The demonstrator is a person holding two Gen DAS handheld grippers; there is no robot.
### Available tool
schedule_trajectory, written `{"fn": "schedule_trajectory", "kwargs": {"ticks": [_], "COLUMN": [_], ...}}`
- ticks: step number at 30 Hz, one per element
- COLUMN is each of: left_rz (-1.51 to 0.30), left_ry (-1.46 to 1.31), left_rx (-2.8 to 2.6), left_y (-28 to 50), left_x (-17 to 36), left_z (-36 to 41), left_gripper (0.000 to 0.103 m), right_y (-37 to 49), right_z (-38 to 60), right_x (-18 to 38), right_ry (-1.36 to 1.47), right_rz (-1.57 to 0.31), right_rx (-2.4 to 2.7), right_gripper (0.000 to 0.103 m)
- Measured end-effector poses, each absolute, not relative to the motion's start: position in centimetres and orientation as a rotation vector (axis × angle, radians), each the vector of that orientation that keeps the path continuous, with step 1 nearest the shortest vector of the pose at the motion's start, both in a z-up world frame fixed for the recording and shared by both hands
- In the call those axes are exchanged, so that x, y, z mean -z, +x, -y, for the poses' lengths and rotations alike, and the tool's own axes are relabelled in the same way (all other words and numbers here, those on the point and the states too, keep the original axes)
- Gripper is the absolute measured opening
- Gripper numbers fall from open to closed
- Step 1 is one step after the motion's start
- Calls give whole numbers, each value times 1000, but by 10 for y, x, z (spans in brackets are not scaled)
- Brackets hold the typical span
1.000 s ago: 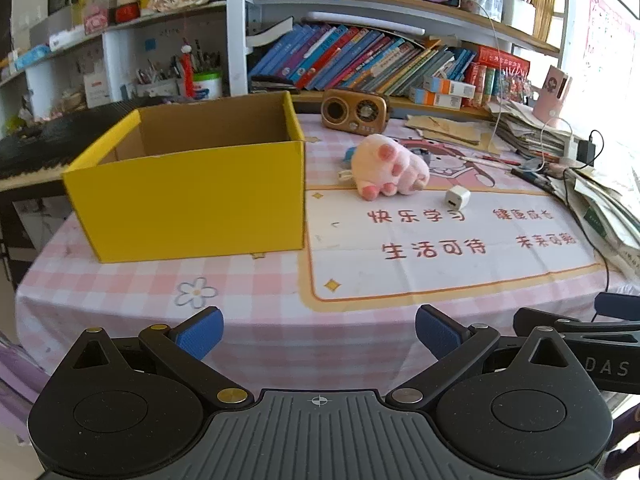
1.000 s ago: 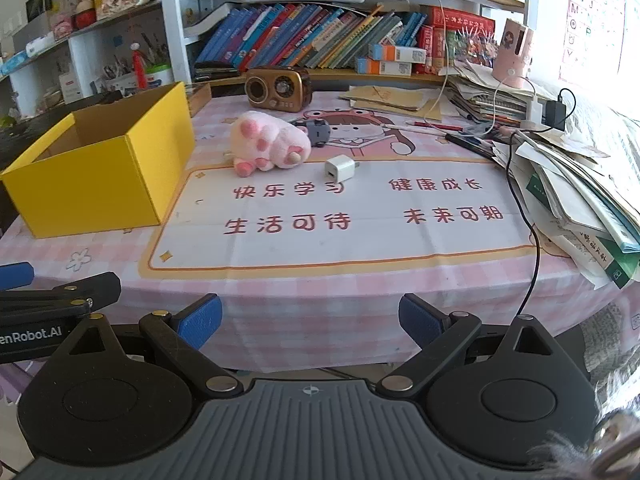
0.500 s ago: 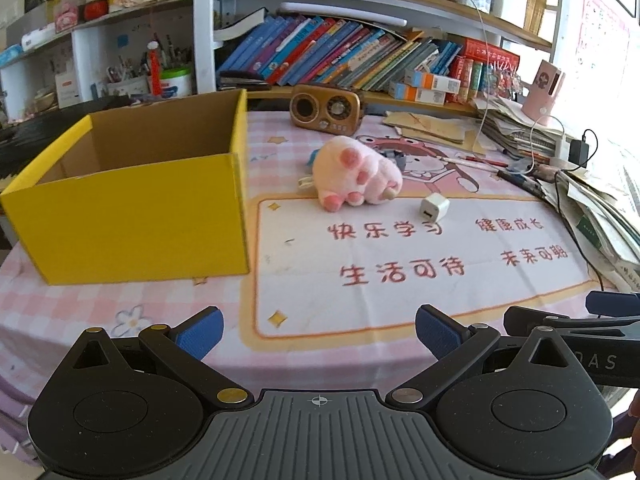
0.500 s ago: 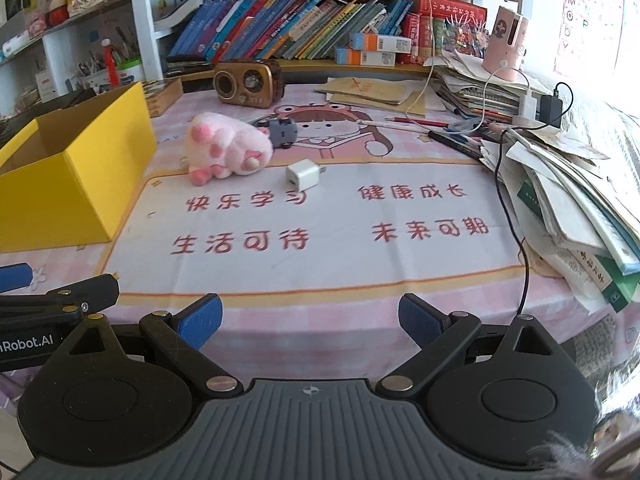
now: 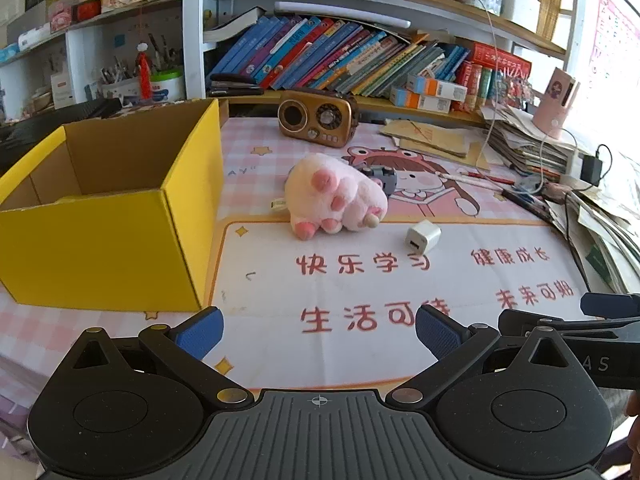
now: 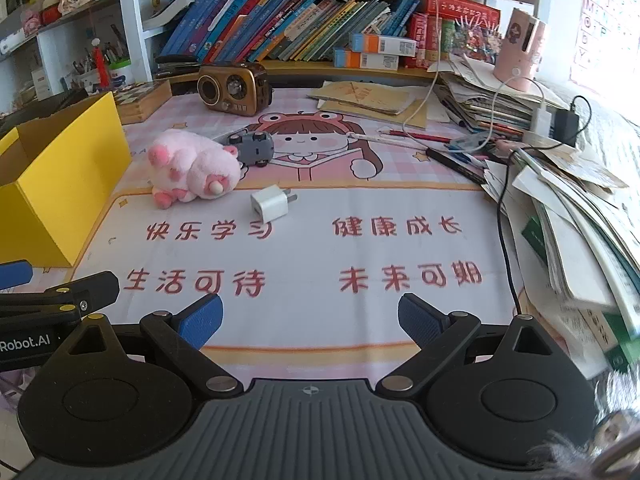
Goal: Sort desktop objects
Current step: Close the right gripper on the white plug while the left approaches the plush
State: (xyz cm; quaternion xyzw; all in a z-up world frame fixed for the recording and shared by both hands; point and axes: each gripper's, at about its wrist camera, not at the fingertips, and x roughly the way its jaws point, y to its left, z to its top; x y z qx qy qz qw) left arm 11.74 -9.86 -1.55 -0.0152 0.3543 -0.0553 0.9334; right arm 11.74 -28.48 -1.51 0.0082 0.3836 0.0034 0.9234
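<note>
A pink plush paw [image 5: 338, 198] [image 6: 192, 168] lies on the desk mat right of an open yellow cardboard box [image 5: 108, 216] [image 6: 52, 184]. A white charger plug [image 5: 423, 237] [image 6: 270, 204] lies just in front of the paw. A small grey toy car [image 6: 252, 147] [image 5: 380, 176] sits behind the paw. My left gripper [image 5: 318, 332] is open and empty above the mat's near part, by the box's front corner. My right gripper [image 6: 310, 318] is open and empty over the mat's front edge. Each gripper shows at the other view's edge.
A brown retro radio [image 5: 318, 118] [image 6: 234, 88] stands at the back of the table. Piles of papers, books and cables [image 6: 560, 184] crowd the right side. A bookshelf [image 5: 360, 60] runs behind. A wooden box [image 6: 142, 100] sits behind the yellow box.
Both grippers have moved forward over the table toward the paw and the plug, which now look larger. The left one also shifted right past the box. Both stayed open.
</note>
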Motion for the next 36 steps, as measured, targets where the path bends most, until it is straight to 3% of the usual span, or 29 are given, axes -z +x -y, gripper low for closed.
{"fn": "schedule_trajectory", "kwargs": {"ticks": [8, 20, 28, 36], "left_rz": [-709, -683, -668, -681], "left_ry": [-19, -10, 7, 23], "left_rx": [66, -19, -55, -91], "left_y": [134, 158, 176, 187], "left_x": [12, 8, 4, 3], "left_z": [118, 133, 140, 138], "left_gripper": [103, 103, 103, 103], "right_y": [143, 179, 201, 219], "right_z": [303, 310, 311, 302], "right_x": [18, 27, 33, 41], "right_ry": [21, -7, -13, -30], "right_rz": [-792, -805, -815, -823], "right_rx": [-62, -205, -259, -322], "right_gripper": [94, 81, 80, 71]}}
